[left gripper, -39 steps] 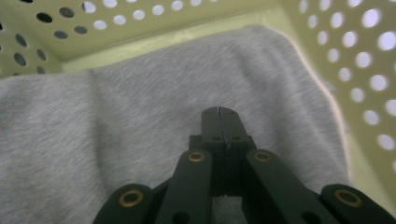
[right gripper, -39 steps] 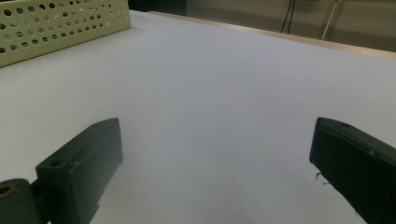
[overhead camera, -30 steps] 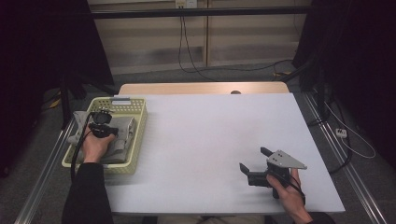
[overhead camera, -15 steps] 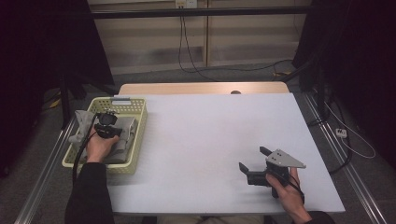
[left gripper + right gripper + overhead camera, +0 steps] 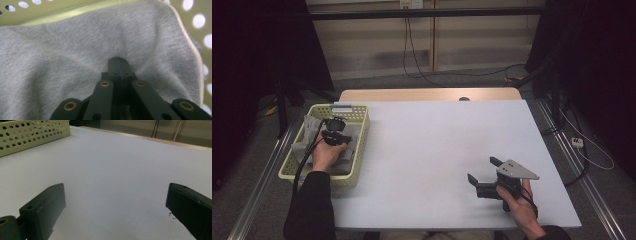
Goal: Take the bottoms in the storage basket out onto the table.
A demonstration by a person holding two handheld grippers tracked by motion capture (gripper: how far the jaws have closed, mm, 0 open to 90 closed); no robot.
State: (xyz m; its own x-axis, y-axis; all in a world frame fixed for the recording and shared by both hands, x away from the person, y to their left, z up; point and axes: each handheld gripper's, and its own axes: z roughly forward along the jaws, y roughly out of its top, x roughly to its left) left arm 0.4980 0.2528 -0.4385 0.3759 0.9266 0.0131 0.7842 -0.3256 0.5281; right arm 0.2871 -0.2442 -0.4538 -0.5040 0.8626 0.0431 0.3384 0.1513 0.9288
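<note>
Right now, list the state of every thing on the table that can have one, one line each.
Left gripper: jaws shut, pinching a fold of the grey cloth.
Right gripper: jaws open, nothing between them, low over the table.
Grey cloth: crumpled, lying in the basket.
Basket: upright at the table's left edge.
Table: white top.

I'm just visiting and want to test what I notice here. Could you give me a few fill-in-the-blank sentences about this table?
1. The grey cloth lies inside a pale yellow ____.
2. The left hand-held gripper has its jaws ____ on the cloth.
3. The right hand-held gripper has its jaws ____ over the white table.

Missing words: basket; shut; open
</note>
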